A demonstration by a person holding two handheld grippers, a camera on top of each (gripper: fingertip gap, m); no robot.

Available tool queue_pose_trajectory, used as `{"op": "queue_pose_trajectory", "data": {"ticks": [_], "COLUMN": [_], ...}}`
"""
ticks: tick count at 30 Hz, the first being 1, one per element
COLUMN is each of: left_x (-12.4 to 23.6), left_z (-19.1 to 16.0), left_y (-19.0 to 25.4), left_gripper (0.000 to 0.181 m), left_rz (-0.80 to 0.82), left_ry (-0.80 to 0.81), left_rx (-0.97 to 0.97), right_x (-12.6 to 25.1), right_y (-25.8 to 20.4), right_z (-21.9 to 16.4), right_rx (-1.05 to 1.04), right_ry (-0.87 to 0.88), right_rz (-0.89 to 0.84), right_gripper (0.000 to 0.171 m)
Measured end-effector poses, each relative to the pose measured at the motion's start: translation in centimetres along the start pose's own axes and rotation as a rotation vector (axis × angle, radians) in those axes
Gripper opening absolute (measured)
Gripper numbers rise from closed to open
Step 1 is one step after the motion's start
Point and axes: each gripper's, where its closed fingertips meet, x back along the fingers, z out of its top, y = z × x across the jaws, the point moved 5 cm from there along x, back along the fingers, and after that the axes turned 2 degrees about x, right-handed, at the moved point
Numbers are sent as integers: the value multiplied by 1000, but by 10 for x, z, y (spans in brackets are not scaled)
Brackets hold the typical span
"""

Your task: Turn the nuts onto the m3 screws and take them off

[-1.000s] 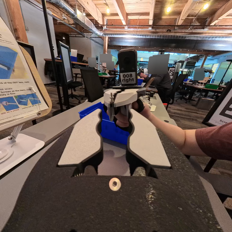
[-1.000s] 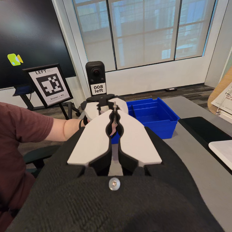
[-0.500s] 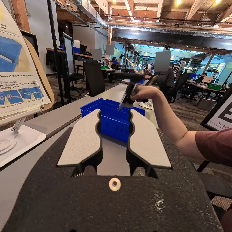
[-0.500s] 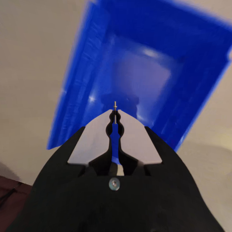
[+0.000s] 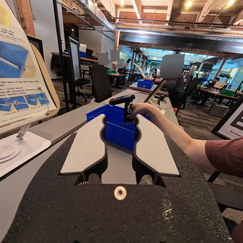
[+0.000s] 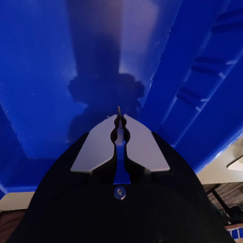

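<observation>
Table: I worked at a smooth grey table (image 5: 68, 122); a white-based stand holding a printed instruction sheet (image 5: 19, 81) stood at ten o'clock.
Room: an open workshop with timber ceiling beams, a ribbed metal duct, black office chairs and seated people lay beyond.
Bin: a glossy blue plastic bin (image 5: 118, 134) with ribbed inner walls sat at twelve o'clock.
Left gripper: my left gripper (image 5: 119, 129) held its grainy grey, wavy-edged fingers apart with nothing between them.
Right gripper: my right gripper (image 6: 120, 116) pointed down inside the bin, tips pinched on a thin metal M3 screw (image 6: 119, 118).
Screw: it stuck out past the tips above the bin floor; whether it carried a nut, I could not tell.
</observation>
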Motion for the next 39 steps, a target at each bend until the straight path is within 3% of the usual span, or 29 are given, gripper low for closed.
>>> {"op": "queue_pose_trajectory", "data": {"ticks": [4,9,17,21,25,32,39], "left_x": [6,31,117,151,166,169,176], "left_z": [7,21,60,56,42,25,16], "left_y": [-1,-1,-17,-27,-37,-41,-37], "left_gripper": [40,41,37,32,32,25,23], "left_rz": [0,47,415,600,702,657,672], "left_ry": [-43,-227,-334,-464,-606,-703,-771], "left_rx": [15,-18,-127,-151,-145,-89,-44], "right_x": [8,37,132,163,170,159,164], "right_y": [2,-4,-50,-79,-101,-130,-151], "right_z": [3,6,20,24,29,37,45], "right_rx": [12,42,199,301,392,503,580], "right_ry": [35,153,632,808,860,833,913], "right_rz": [-18,-18,26,35,9,-20,-32], "right_gripper": [21,23,23,22,22,22,22]}}
